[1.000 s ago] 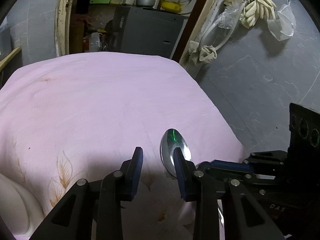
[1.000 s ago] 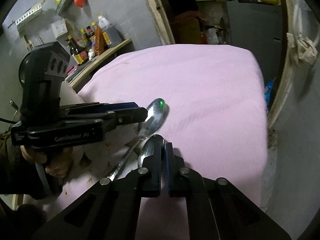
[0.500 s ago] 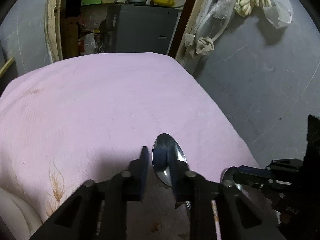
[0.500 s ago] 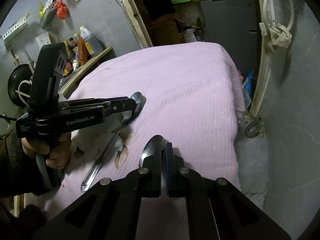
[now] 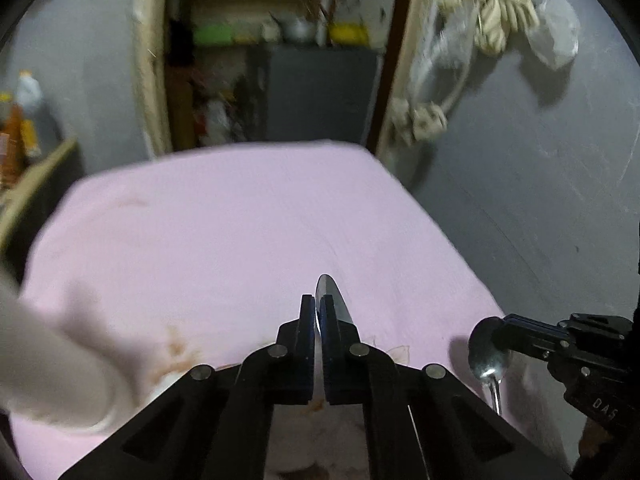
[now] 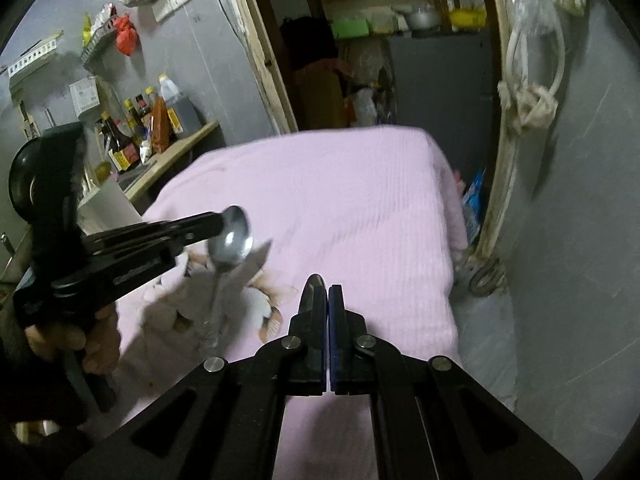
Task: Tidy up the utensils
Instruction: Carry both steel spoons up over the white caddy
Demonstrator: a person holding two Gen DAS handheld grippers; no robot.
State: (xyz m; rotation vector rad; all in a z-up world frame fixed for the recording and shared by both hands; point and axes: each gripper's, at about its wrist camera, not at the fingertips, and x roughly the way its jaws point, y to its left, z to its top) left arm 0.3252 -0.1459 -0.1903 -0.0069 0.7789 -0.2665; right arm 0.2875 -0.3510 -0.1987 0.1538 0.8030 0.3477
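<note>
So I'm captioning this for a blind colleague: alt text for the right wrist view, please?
The left gripper holds a spoon lifted above a pink cloth, bowl up and handle hanging down. In the foreground the right gripper is shut on a second spoon.

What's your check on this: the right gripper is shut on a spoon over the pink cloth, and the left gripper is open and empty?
One part is wrong. The left gripper is not open and empty. It is shut on the left spoon, gripping the bowl with the handle hanging down, as the right wrist view shows. The right gripper is indeed shut on the right spoon over the pink cloth.
</note>
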